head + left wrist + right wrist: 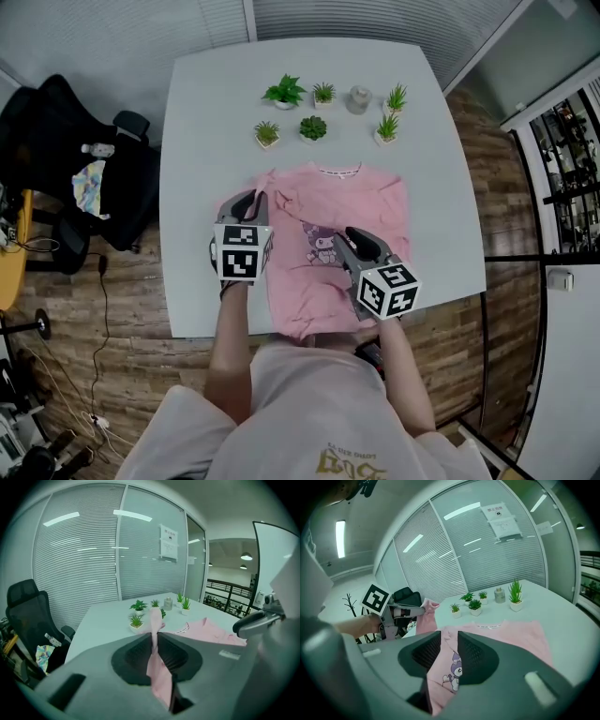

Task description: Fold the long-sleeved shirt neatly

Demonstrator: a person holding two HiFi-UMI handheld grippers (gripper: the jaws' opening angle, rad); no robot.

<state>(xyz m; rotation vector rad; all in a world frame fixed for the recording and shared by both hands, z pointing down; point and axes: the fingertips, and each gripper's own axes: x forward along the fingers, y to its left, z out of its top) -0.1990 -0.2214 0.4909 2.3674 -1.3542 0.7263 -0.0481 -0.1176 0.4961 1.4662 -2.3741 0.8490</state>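
the left gripper (pixel 255 199) has its jaws pinched nearly together on a raised strip of the pink long-sleeved shirt (pixel 370 202), while the right gripper (pixel 339 237) clamps a thicker fold by the purple cartoon print (pixel 322 244). the rest lies flat on the white table (pixel 206 112) (collar lettering too small to read), with small potted plants (pixel 313 128) and a bottle (pixel 357 98) beyond the collar.

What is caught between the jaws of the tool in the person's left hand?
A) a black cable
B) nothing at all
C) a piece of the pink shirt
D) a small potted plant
C: in the left gripper view, the jaws of the left gripper are closed on a strip of the pink shirt.
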